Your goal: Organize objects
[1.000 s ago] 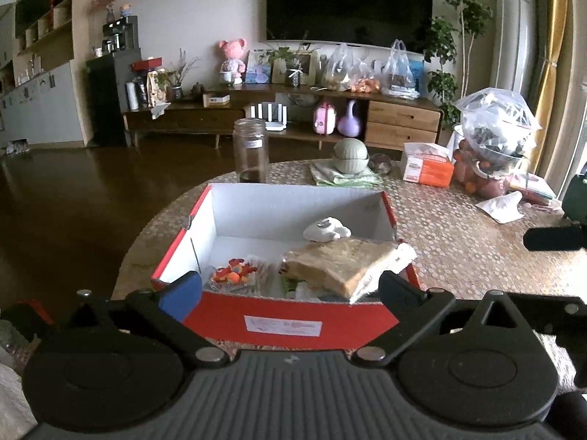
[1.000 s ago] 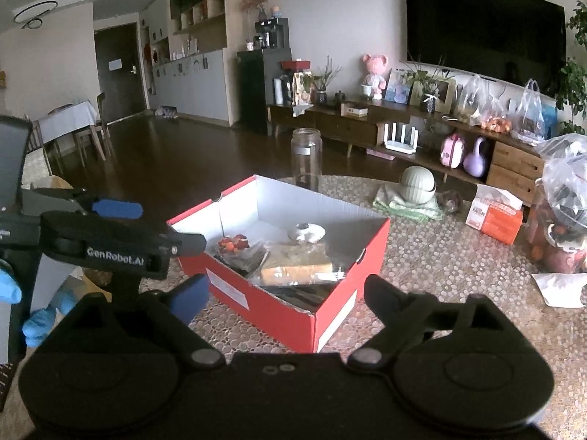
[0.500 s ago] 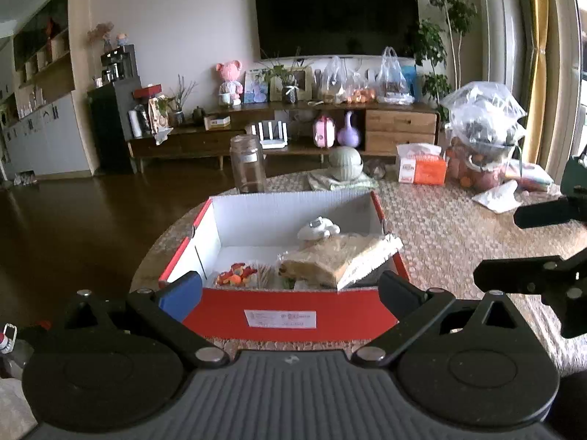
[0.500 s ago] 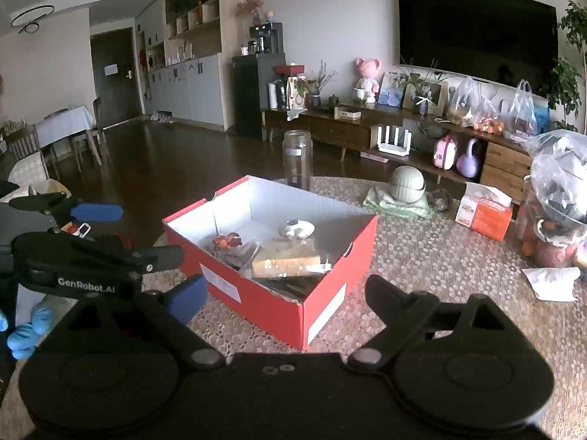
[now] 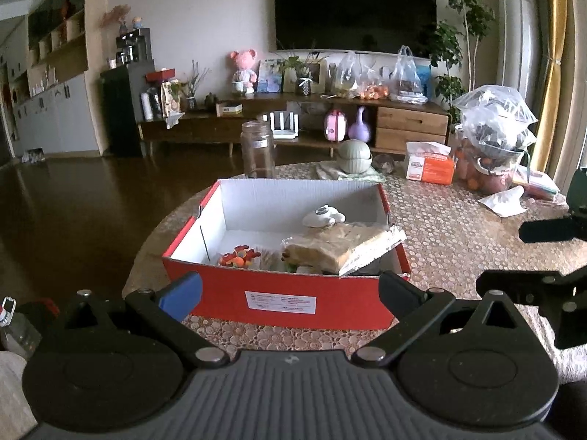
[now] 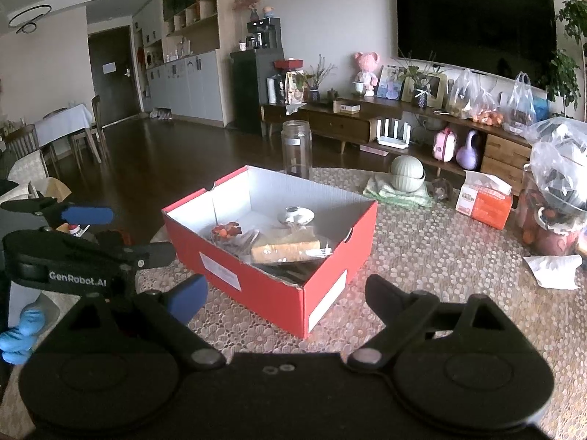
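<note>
In the left wrist view, we hold the left gripper [image 5: 290,291] at lower centre, fingers spread wide, holding nothing. The red box [image 5: 290,293] sits at frame centre on the table [image 5: 458,227], containing a bagged sandwich [image 5: 337,247]. A glass jar [image 5: 258,154] stands behind it. In the right wrist view, our right gripper [image 6: 286,295] is equally wide open and empty.
</note>
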Action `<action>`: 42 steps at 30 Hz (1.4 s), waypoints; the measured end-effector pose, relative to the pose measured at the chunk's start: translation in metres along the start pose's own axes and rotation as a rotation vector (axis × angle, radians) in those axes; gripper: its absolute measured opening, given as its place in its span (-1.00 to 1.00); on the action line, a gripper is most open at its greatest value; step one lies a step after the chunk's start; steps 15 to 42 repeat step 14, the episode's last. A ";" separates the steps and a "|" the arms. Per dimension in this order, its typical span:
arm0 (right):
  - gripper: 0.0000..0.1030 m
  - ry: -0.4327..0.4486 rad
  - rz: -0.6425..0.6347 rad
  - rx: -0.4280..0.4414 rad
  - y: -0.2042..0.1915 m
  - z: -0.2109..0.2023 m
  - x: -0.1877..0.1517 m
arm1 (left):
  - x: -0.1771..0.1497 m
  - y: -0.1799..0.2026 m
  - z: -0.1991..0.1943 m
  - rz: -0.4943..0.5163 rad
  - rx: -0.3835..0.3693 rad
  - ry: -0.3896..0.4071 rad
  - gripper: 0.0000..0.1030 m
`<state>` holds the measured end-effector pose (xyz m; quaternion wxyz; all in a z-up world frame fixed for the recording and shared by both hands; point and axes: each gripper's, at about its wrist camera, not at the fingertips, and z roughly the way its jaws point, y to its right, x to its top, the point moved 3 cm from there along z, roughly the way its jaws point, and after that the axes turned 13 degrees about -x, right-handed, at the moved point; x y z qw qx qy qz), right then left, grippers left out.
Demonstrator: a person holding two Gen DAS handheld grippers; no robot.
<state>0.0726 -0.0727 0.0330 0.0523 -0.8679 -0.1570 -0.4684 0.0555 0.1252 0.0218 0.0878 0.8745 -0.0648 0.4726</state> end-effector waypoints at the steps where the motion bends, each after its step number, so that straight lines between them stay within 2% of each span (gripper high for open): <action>1: 0.80 0.000 0.000 0.000 0.000 0.000 0.000 | 0.000 0.000 0.000 0.001 -0.001 0.001 0.99; 14: 0.80 -0.013 0.046 -0.015 0.025 0.000 -0.004 | 0.012 0.008 0.006 0.024 0.002 0.007 0.99; 42: 0.80 -0.013 0.046 -0.015 0.025 0.000 -0.004 | 0.012 0.008 0.006 0.024 0.002 0.007 0.99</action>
